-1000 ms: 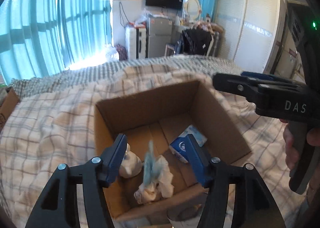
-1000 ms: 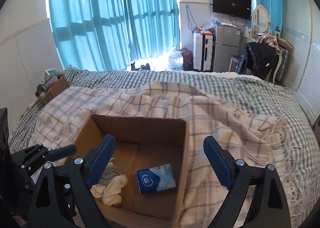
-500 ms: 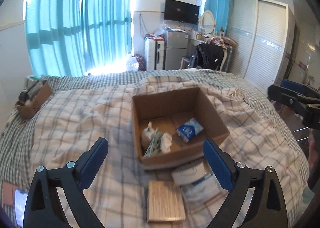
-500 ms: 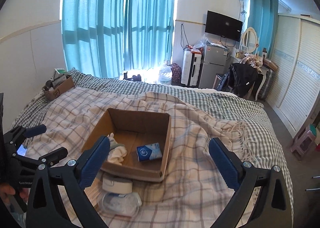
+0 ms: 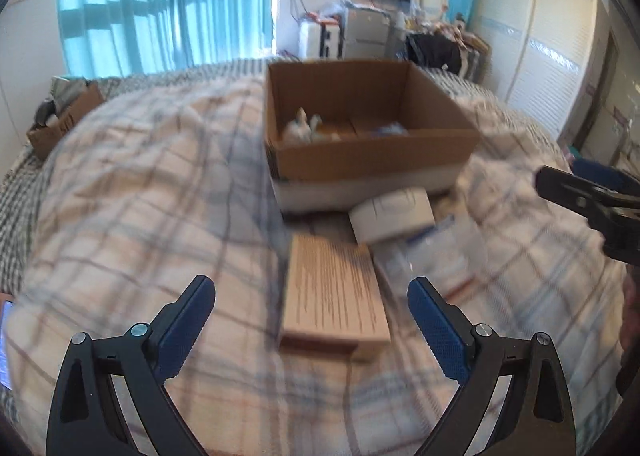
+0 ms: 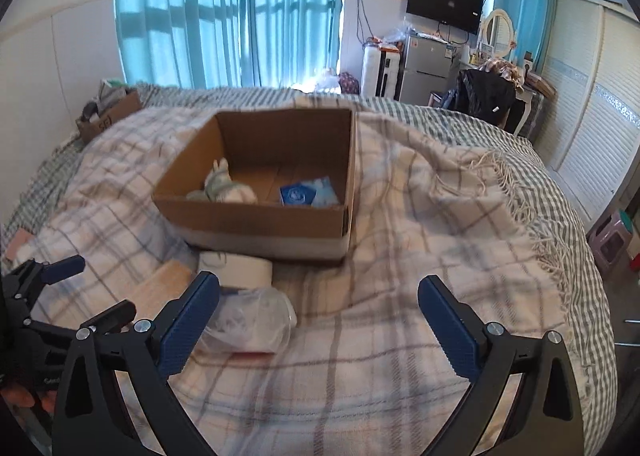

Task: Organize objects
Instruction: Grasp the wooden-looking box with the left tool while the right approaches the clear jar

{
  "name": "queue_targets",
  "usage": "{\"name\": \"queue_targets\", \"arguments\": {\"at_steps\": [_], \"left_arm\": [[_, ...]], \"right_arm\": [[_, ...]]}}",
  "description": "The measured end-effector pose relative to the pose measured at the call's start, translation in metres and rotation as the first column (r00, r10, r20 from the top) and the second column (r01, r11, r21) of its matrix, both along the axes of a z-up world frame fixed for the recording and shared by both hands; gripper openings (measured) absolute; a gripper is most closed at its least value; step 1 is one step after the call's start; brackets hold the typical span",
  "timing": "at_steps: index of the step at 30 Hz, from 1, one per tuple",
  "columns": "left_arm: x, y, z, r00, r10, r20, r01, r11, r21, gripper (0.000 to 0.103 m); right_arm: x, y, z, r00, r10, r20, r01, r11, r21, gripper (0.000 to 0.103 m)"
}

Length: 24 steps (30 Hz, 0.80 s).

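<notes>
Daylight through teal curtains [image 6: 224, 11] at far left, glare at gap. Left wrist view motion-blurred, plaid blanket [image 5: 160, 191] smeared; right wrist view sharper. Fisheye bending, dark vignette at edges.

A bedroom is shown — a bed [image 6: 440, 223] under a plaid blanket [image 6: 400, 256], teal curtains [image 6: 224, 11] at 11 o'clock, wardrobe [image 6: 592, 95] at 2 o'clock.

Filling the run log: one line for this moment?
left hand-held gripper: open, over wooden block | right hand-held gripper: open, empty | cardboard box: cloth, blue packet inside
</notes>
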<state>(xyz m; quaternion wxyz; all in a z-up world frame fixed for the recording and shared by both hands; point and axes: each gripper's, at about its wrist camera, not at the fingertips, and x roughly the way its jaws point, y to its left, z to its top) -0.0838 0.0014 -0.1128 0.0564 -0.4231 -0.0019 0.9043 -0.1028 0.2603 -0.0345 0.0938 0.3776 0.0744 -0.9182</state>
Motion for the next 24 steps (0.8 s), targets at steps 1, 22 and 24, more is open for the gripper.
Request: {"name": "queue_targets", "arguments": {"at_steps": [1, 22, 24], "left_arm": [[0.001, 0.001, -0.003, 1.0, -0.003, 0.012, 0.003, 1.0, 0.0, 0.099], [0.003, 0.009, -0.023, 0.995, -0.011, 0.1, 0.009, 1.0, 0.017, 0.075], [0.012, -0.007, -0.004, 0.999, 0.016, 0.051, -0.019, 0.998, 0.058, 0.075]], "right_arm": [[0.0, -0.003, -0.008, 1.0, 0.001, 0.008, -0.001, 1.0, 0.002, 0.1], [0.005, -0.008, -0.031, 0.998, 0.018, 0.059, -0.016, 0.999, -0.033, 0.1], [0.005, -0.016, -0.03, 0.998, 0.028, 0.062, -0.027, 0.999, -0.019, 0.1]]}}
